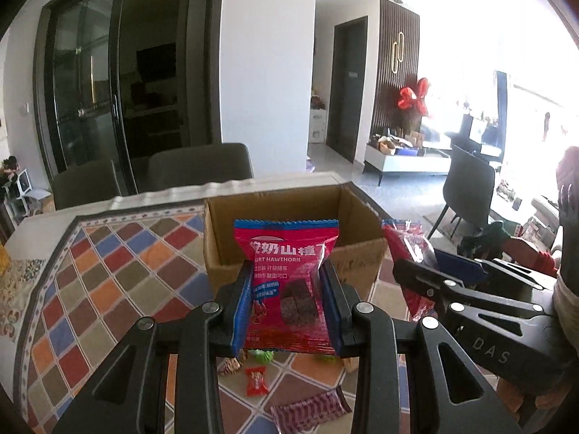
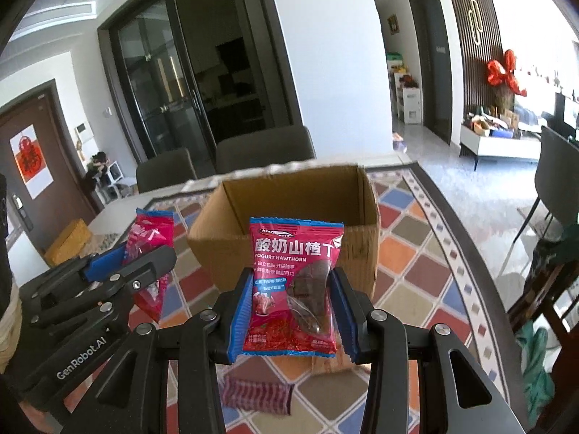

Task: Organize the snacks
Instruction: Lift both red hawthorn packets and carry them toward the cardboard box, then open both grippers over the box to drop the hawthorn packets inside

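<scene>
The left claw [image 1: 286, 289] is clamped on a red yogurt hawthorn packet [image 1: 289, 282], held upright between its blue pads. The right claw [image 2: 291, 307] pinches a second hawthorn packet [image 2: 295, 289] the same way. Both packets hang above the patterned tabletop [image 1: 119, 271], with the open cardboard box [image 1: 289, 202] just ahead of each claw. Below the left claw lie a small red candy [image 1: 256, 381] and a striped wrapper [image 1: 309, 410].

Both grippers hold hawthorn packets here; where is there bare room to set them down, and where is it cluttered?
Free: inside the cardboard box, no contents visible, and the checked tablecloth left of it. Crowded: the near patch with the red candy and striped wrapper.
</scene>
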The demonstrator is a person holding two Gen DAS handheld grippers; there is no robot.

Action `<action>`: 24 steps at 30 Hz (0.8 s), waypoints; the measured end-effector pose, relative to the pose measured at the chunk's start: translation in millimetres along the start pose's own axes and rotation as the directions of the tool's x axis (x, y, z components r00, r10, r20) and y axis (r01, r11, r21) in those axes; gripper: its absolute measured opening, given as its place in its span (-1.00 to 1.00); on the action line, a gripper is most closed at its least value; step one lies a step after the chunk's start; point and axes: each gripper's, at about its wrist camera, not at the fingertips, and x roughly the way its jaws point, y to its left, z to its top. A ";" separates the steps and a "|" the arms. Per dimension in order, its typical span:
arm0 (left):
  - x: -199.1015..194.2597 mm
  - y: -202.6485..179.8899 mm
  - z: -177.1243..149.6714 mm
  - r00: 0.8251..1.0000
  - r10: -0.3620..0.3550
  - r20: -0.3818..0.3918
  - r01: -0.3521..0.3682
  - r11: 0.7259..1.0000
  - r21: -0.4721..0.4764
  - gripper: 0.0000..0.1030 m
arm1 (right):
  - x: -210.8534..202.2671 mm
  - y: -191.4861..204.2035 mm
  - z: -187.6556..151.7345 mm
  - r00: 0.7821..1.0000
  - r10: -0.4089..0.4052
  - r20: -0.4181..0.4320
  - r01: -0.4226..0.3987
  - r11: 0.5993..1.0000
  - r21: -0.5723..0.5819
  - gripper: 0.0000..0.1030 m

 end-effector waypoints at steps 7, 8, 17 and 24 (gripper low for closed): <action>2.7 3.5 20.3 0.999 0.016 0.029 -0.016 1.000 -0.002 -0.32 | -2.8 6.0 28.1 0.998 0.001 0.058 0.001 1.000 -0.030 -0.17; 2.2 2.6 23.7 0.999 0.020 0.035 -0.020 1.000 -0.002 -0.32 | -2.7 6.6 31.1 0.998 0.002 0.062 0.000 0.999 -0.032 -0.17; 18.3 8.6 46.8 0.998 0.040 0.050 -0.040 0.999 -0.001 -0.32 | 7.8 10.0 55.2 0.996 0.000 0.092 0.006 0.998 -0.061 -0.17; 39.5 15.0 59.5 0.998 0.055 0.040 -0.055 0.998 0.004 -0.32 | 26.0 5.5 71.5 0.996 -0.006 0.084 0.012 0.998 -0.069 -0.17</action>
